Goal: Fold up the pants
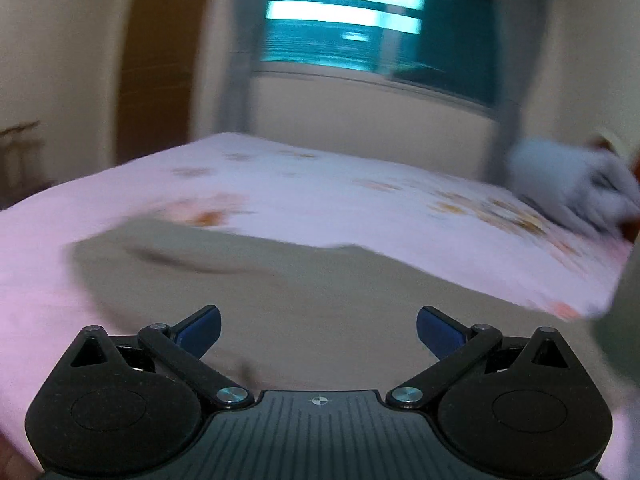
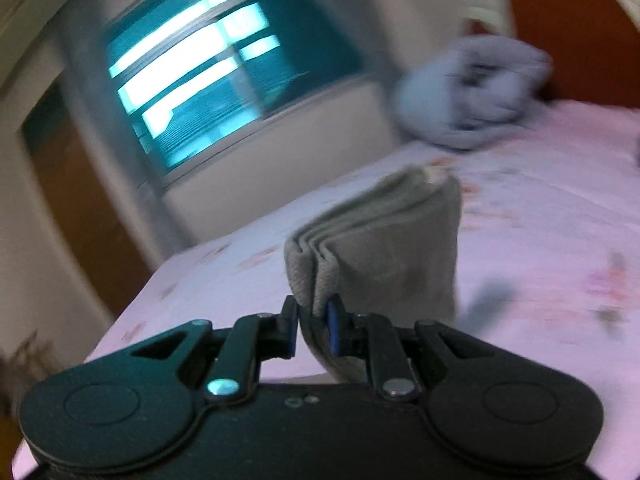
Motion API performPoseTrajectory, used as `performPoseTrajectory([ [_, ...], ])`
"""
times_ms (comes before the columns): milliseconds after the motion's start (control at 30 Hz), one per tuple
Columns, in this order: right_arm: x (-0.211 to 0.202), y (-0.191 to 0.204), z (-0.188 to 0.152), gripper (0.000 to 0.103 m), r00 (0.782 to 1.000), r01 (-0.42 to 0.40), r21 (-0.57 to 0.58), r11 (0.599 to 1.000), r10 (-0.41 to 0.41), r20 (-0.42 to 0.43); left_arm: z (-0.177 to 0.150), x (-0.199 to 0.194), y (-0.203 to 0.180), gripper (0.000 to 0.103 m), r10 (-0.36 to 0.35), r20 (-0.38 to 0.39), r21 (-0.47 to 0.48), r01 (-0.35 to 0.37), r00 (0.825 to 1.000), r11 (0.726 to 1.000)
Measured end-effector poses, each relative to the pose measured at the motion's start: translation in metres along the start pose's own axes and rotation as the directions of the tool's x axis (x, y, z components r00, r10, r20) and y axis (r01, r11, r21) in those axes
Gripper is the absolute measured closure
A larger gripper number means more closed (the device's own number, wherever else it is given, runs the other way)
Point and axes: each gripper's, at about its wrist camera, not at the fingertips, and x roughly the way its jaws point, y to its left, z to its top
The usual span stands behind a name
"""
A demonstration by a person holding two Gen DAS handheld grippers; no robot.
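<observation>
The left gripper [image 1: 318, 330] hangs low over the bed [image 1: 312, 188] with its blue-padded fingers [image 1: 200, 330] spread wide apart — nothing sits between them. Just ahead of the fingers lie the olive-grey pants [image 1: 280, 280], spread flat across the near part of the bed's pink flowered sheet [image 1: 360, 204]; their far edge runs slanting from left to right, with a dark crease near the left end. At the far right of the bed rests a bundle of pale blue-grey cloth [image 1: 576, 184]. Beyond the bed stands a bright window [image 1: 372, 28], blurred, and to its left a brown door [image 1: 160, 64].
</observation>
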Motion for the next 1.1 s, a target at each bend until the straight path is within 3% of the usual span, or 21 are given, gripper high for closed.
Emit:
performPoseTrajectory([
  [67,0.024,0.047,-0.021,0.097,0.998,-0.050,-0.088,0.995,0.046,-0.047,0.001,-0.010,0.047,0.000,0.040,0.006,-0.092,-0.040,0.999,0.995],
  [167,0.064,0.108,-0.073,0.095,0.980,-0.144,-0.191,0.971,0.113,-0.163,-0.007,-0.022,0.089,0.000,0.100,-0.003,-0.143,-0.099,0.995,0.985],
  [200,0.077,0.123,-0.094,0.088,0.967,-0.191,-0.226,0.955,0.143,-0.212,-0.010,-0.024,0.097,0.000,0.109,-0.005,-0.155,-0.109,0.994,0.982],
  [267,0.105,0.149,-0.136,0.087,0.889,-0.274,-0.230,0.934,0.154,-0.431,-0.017,-0.022,0.110,0.000,0.118,-0.024,-0.181,-0.120,0.993,0.976],
  [300,0.100,0.151,-0.143,0.091,0.887,-0.289,-0.229,0.930,0.170,-0.430,-0.019,-0.021,0.114,0.000,0.117,-0.032,-0.194,-0.121,0.993,0.973],
  [367,0.077,0.141,-0.135,0.089,0.922,-0.269,-0.213,0.939,0.187,-0.339,-0.022,-0.019,0.114,0.000,0.086,-0.042,-0.212,-0.093,0.995,0.973],
  [500,0.056,0.088,-0.092,0.086,0.958,-0.152,-0.153,0.976,0.108,-0.265,-0.023,-0.001,0.073,0.000,-0.071,-0.045,-0.176,0.062,0.996,0.982],
  [600,0.036,0.045,-0.069,0.084,0.976,-0.066,-0.068,0.995,0.050,-0.213,-0.020,0.017,0.032,0.000,-0.192,-0.066,-0.147,0.181,0.979,0.972],
  [700,0.014,0.008,-0.058,0.082,0.986,0.014,0.002,1.000,-0.014,-0.163,-0.021,0.041,-0.001,0.001,-0.251,-0.110,-0.120,0.238,0.962,0.964],
  [800,0.005,-0.032,-0.064,0.081,0.984,0.091,0.082,0.992,-0.077,-0.161,-0.023,0.070,-0.020,0.020,-0.265,-0.195,-0.123,0.244,0.944,0.962],
  [967,-0.008,-0.065,-0.076,0.075,0.981,0.133,0.148,0.980,-0.108,-0.162,-0.035,0.094,-0.031,0.027,-0.255,-0.269,-0.158,0.219,0.929,0.963],
  [1033,-0.008,-0.071,-0.078,0.073,0.981,0.125,0.173,0.977,-0.096,-0.169,-0.037,0.100,-0.034,0.061,-0.258,-0.303,-0.165,0.216,0.917,0.962],
  [1100,-0.008,-0.075,-0.080,0.073,0.981,0.113,0.188,0.976,-0.079,-0.177,-0.039,0.101,-0.045,0.064,-0.221,-0.323,-0.090,0.202,0.920,0.975],
])
